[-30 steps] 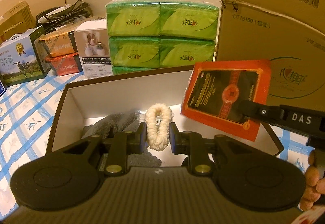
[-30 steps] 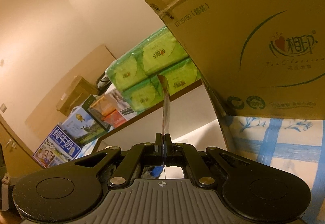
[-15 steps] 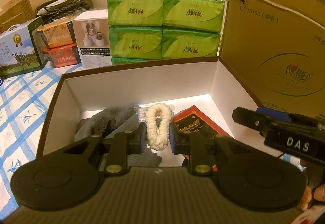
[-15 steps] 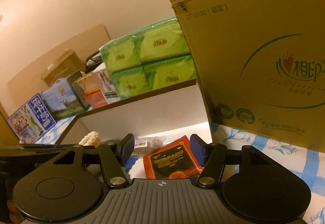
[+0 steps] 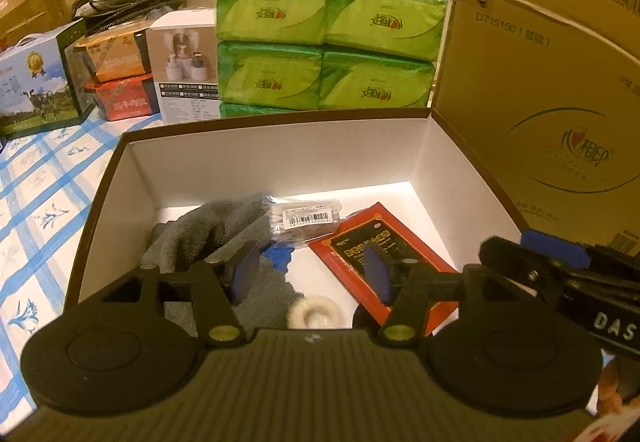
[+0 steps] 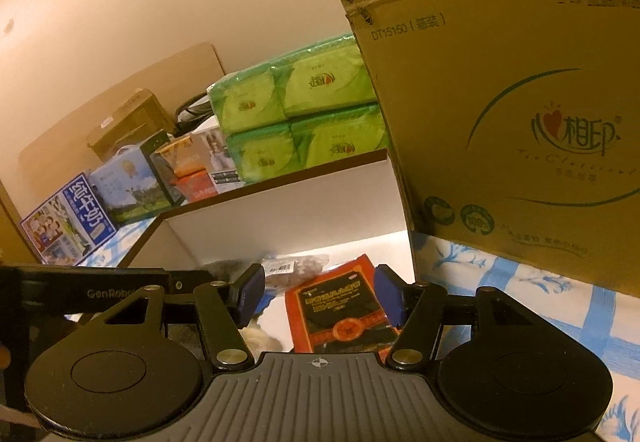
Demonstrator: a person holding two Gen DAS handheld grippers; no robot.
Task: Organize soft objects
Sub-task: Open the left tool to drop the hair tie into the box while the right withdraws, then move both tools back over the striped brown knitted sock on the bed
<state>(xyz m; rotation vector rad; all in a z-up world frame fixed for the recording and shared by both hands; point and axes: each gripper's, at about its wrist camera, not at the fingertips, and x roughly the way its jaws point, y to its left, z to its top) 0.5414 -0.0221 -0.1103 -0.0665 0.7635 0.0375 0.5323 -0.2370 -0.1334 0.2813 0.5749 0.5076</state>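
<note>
Your left claw (image 5: 312, 274) has just been opening and now stands released over the box (image 5: 280, 161); the cream scrunchie (image 5: 316, 316) lies free on the box floor beneath it, apparently beside the grey cloth (image 5: 216, 234). Your right claw (image 6: 320, 296) is released above the red packet (image 6: 340, 306).

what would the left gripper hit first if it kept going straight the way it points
Most likely the box floor, near the blue cloth between the grey towel and the red packet. The left gripper points down into the box, jaws open and empty. Depth is uncertain.
</note>
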